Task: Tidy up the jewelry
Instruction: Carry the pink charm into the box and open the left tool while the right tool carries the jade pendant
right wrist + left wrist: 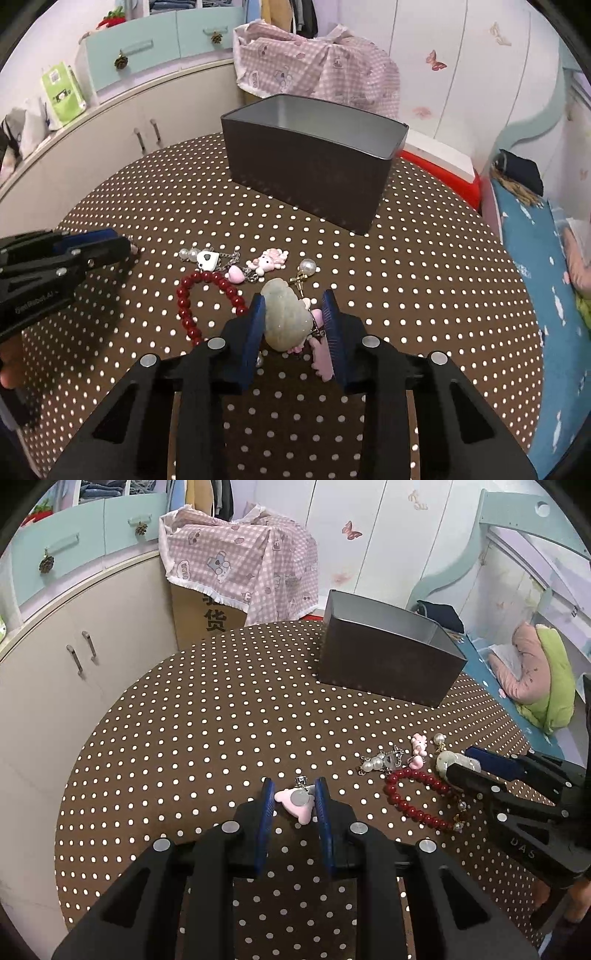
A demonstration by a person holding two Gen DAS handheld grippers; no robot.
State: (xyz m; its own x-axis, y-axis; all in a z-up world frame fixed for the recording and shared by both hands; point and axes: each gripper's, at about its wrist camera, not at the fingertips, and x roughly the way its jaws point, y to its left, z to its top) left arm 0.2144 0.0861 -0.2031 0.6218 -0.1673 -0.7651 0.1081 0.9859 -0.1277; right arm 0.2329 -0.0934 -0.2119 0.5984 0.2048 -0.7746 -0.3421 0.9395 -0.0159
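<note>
On the brown polka-dot tablecloth (184, 738) my left gripper (294, 786) is shut on a small pink charm (301, 810) with a silver disc. My right gripper (293, 297) is shut on a pale green stone pendant (286, 317); a pink piece (322, 352) lies against its right pad. Between the two grippers lie a red bead bracelet (183, 295), a pearl-and-chain charm (207, 260), a pink cat charm (266, 260) and a pearl earring (307, 266). An open dark tin box (310, 177) stands behind them. The left gripper (129, 247) shows at the right wrist view's left edge.
Behind the table stands a cardboard box draped in pink checked cloth (236, 565). A curved white cabinet (74, 664) runs along the left. A bed with blue bedding (535, 258) lies to the right, and a red-and-white object (443, 162) sits behind the tin.
</note>
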